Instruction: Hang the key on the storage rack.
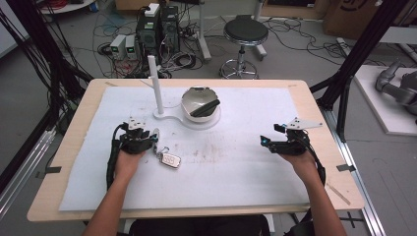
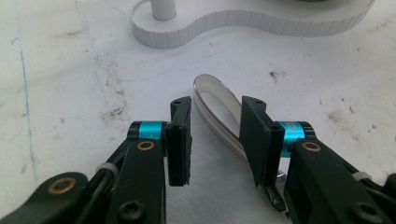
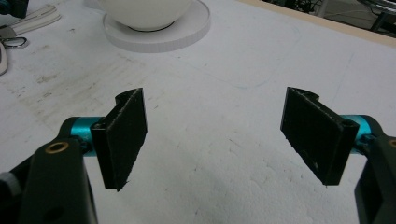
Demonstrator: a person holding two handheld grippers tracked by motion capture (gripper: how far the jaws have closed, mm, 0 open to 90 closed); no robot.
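Our left hand-held gripper [image 2: 217,142] stands released around the key strap [image 2: 219,109]; right hand-held gripper [image 3: 219,135] gapes idle. We should centre the strap, then clamp squarely.

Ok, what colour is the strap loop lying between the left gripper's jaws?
White or cream, with a thin dark line along its edge: the strap loop shows best in the left gripper view.

No legible text, labels or numbers anywhere — key fob [image 1: 170,160] markings too small
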